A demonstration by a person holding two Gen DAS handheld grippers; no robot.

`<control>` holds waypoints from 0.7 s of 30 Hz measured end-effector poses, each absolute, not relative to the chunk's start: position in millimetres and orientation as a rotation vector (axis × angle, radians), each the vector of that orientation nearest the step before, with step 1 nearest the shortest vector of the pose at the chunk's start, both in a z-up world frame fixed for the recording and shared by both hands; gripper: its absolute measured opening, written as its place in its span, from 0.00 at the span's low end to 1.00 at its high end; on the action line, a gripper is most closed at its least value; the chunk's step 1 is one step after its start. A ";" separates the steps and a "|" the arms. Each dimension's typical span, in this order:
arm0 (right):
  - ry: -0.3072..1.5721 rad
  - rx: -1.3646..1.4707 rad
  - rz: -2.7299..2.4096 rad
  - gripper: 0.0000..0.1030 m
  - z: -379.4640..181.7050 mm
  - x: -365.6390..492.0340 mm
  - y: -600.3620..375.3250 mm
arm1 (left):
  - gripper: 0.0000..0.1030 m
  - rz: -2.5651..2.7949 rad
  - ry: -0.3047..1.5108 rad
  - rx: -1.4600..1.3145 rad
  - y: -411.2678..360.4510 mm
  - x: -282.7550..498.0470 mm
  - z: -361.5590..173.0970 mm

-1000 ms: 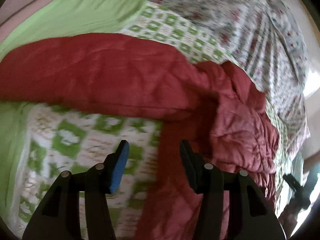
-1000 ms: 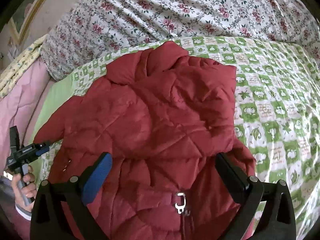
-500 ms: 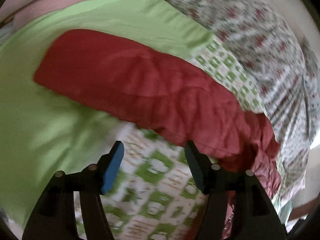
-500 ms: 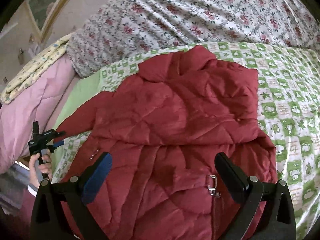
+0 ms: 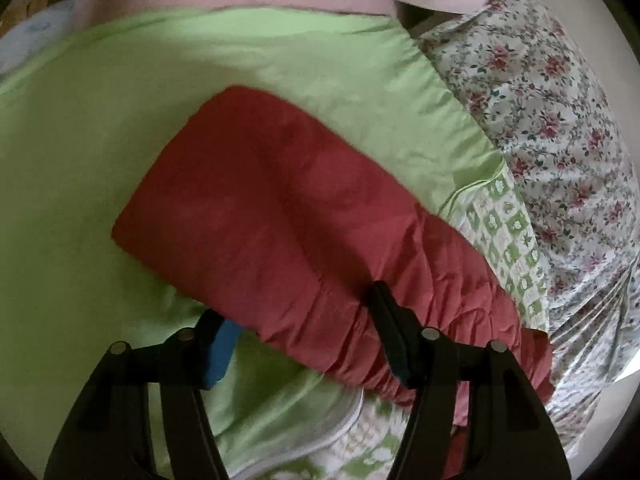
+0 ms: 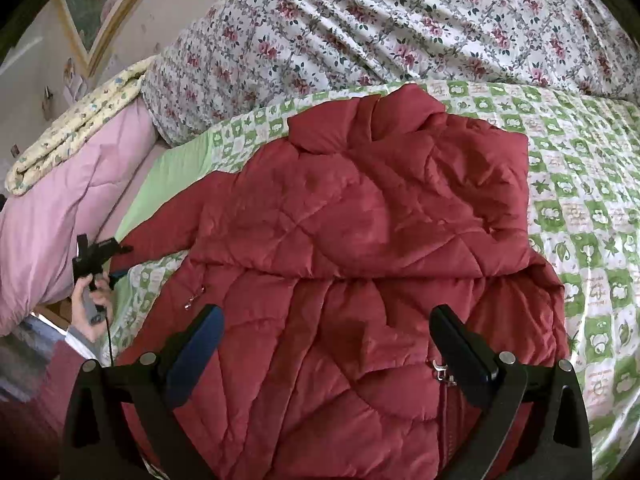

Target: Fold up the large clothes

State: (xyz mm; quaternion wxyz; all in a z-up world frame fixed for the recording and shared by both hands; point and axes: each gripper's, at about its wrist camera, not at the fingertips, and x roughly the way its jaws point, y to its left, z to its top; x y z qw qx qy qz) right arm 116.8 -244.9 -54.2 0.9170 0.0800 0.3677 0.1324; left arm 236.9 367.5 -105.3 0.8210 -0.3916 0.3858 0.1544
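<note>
A red quilted jacket lies spread on the bed, collar toward the far side. Its left sleeve stretches out over the green sheet. My left gripper is open with its jaws on either side of the sleeve near the shoulder end; it also shows in the right wrist view, held in a hand at the sleeve's end. My right gripper is wide open and empty, hovering over the jacket's lower front near the zipper pull.
The bed has a green-and-white patterned cover and a plain green sheet. A floral quilt is piled at the far side. Pink bedding and a yellow blanket lie at the left.
My left gripper has moved left along the sleeve and closed in, its jaws now straddling the sleeve. My right gripper has drawn back slightly, staying open above the jacket.
</note>
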 end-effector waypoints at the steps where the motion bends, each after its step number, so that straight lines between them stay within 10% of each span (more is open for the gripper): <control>1: 0.756 0.161 0.270 1.00 -54.8 116.4 -245.1 | 0.29 0.326 0.813 -0.802 364.3 239.2 -99.3; 5: 0.756 0.170 0.267 1.00 -56.9 116.5 -247.5 | 0.10 0.282 0.769 -0.741 354.8 238.9 -76.1; 21: 0.753 0.220 0.276 0.99 -59.2 115.9 -252.8 | 0.07 -0.090 0.574 -0.472 221.9 216.7 37.5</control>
